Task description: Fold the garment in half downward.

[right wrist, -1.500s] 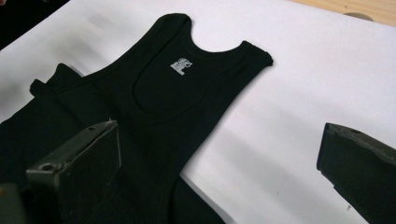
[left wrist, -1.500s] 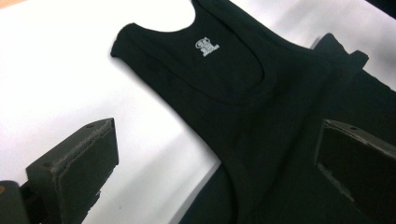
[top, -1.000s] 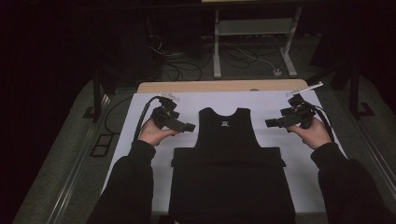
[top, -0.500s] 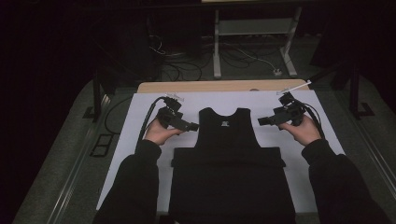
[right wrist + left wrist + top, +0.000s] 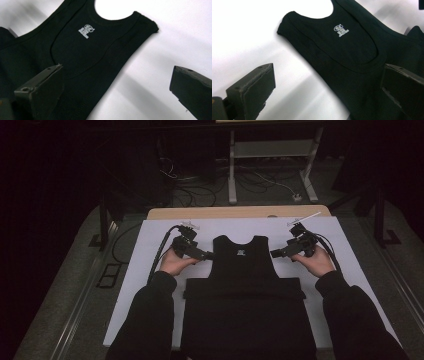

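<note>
A black tank top [image 5: 245,285] lies flat on the white sheet [image 5: 150,245] that covers the worktop, its lower part folded up into a wide band nearest the person and its neck end pointing away. The person's two dark sleeves [image 5: 150,320] come in on either side of the folded band. Farther along, the left gripper [image 5: 209,255] sits just beside the tank top's left shoulder strap, its jaws wide apart with one over the bare sheet and one over the black cloth. The right gripper [image 5: 274,253] sits just beside the right strap, jaws likewise spread, one above the cloth and one above the sheet. Neither holds anything. Between the straps, below the neckline, is a small white printed label [image 5: 341,29]. Beyond the tank top the sheet ends at the worktop's wooden edge [image 5: 240,212].
</note>
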